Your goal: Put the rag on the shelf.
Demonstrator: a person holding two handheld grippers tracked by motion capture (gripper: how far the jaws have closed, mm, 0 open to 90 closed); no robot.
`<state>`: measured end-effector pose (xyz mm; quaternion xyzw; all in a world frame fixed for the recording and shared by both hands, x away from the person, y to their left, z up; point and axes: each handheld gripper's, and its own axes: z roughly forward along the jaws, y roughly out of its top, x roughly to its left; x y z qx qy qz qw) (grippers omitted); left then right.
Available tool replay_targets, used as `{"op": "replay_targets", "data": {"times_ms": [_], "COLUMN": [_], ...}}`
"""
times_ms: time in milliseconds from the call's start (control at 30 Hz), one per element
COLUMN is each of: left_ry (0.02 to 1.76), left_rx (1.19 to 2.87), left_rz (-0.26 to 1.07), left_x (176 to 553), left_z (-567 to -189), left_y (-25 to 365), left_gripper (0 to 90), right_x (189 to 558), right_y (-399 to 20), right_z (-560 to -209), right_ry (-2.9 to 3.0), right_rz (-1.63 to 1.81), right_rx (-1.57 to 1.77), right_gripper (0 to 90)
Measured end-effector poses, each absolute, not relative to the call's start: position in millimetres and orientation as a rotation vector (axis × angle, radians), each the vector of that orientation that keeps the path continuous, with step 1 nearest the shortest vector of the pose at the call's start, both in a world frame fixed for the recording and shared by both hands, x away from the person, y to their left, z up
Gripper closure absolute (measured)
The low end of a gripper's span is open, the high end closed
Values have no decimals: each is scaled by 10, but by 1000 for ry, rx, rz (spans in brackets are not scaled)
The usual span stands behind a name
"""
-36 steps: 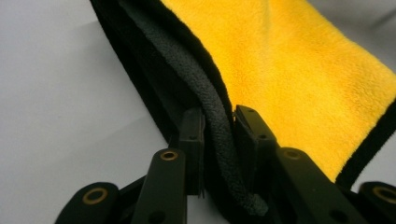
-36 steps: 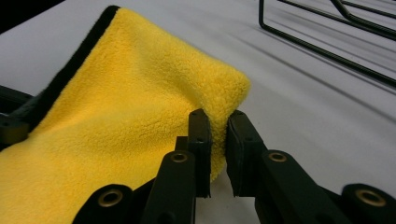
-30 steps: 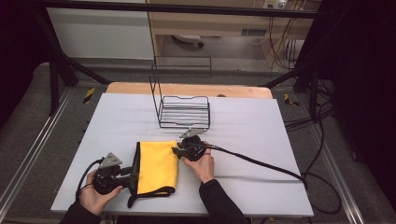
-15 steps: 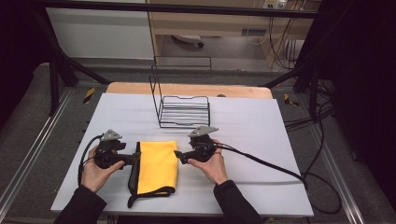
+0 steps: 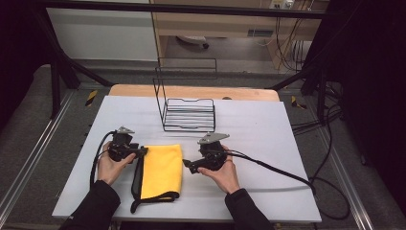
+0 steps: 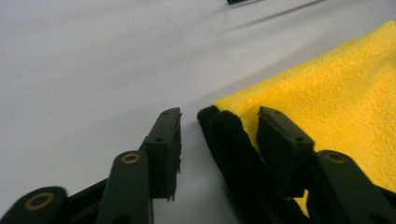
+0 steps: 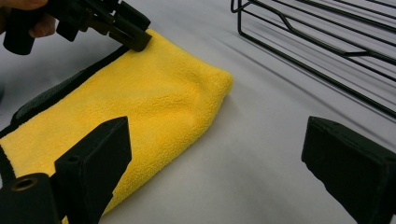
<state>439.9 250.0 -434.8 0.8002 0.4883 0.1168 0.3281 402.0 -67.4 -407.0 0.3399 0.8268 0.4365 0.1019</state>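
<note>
Working on a folded yellow cloth (image 5: 163, 170) that lies flat near the front edge of the worktop (image 5: 268, 134), a bit left of the middle. Reaching for its far left corner with the left hand-held gripper (image 5: 142, 151): jaws half shut and just been closing, with the black edge (image 6: 229, 140) of the cloth between them, but not pinching yet, since one jaw stands a little way off the black edge. Waiting by the far right corner with the right hand-held gripper (image 5: 187, 165): jaws wide apart and just been opening, holding nothing, with only bare worktop between them and the cloth corner just ahead. Could go wrong in a few ways from here. Might grab only the top layer on the left and let the fold fall open when lifting. Might nip just the thin black edge and lose it with a small tug. Might push the right corner along the smooth worktop and bunch it up instead of catching it. Might pull one side before the other has a hold and drag the cloth crooked. Might also bump the wire rack (image 5: 188, 115) at the back of the worktop when lifting far forward.
</note>
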Motion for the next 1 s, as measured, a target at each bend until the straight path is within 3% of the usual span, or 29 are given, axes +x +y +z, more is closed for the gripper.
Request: {"op": "replay_targets", "data": {"times_ms": [533, 733, 1000], "left_ry": [1295, 1275, 1233], "left_rx": [2103, 2117, 2134], "left_rz": [238, 232, 277], "left_x": [4424, 4410, 4390], "left_z": [-4378, -4363, -4379], "left_y": [2463, 2463, 2445], "left_gripper": [667, 740, 759], "right_x": [4151, 4326, 4524], "right_y": [-578, -450, -292], "right_z": [-4129, -4234, -4421], "right_ry": [2430, 2390, 2429], "right_rz": [1380, 1401, 1299], "right_rx": [1092, 1152, 1215], "right_gripper": [151, 301, 466]}}
